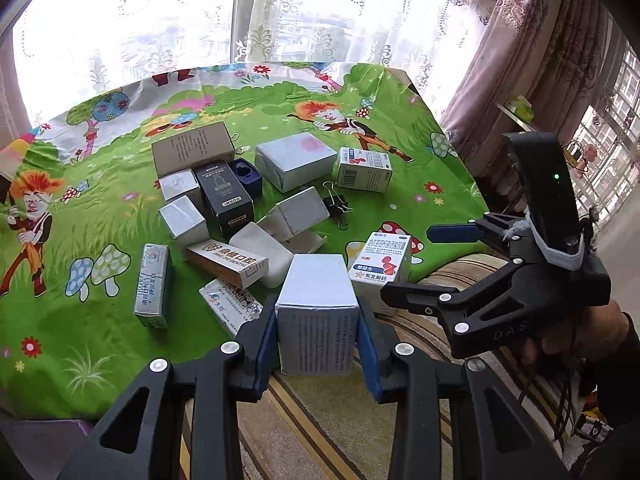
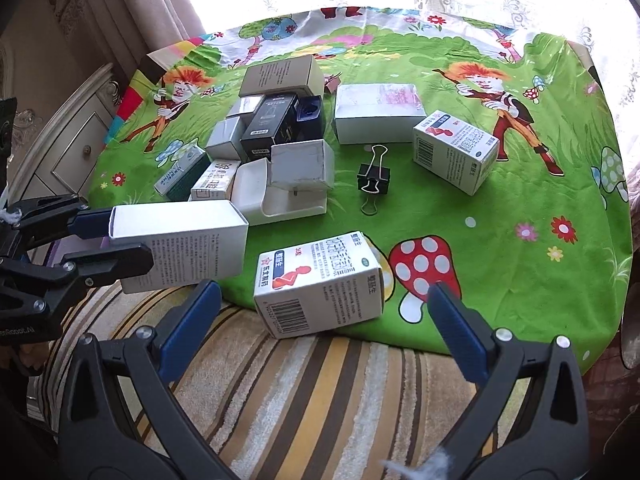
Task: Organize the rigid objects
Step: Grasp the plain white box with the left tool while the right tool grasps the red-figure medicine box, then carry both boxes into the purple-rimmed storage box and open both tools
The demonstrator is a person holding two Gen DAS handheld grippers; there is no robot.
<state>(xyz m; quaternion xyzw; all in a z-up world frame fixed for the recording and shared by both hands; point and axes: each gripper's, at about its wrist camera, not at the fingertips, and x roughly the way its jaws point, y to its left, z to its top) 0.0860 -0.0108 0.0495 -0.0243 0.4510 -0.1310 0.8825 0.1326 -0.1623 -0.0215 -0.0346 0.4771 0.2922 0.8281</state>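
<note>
White carton [image 1: 316,308] is clamped between the blue pads of the left gripper [image 1: 318,340], its long axis running straight ahead, at the near edge of the green cloth [image 1: 100,320]. Medicine box [image 2: 320,284] is seen lying just ahead of the right gripper [image 2: 324,320], whose jaws are spread wide and empty.

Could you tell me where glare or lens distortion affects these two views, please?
Left wrist view: the window behind the lace curtain is blown out white; the fisheye bends the cloth's edges. Right wrist view: the same backlight washes out the top; the white box in the left hand-held gripper stays sharp and legible.
</note>
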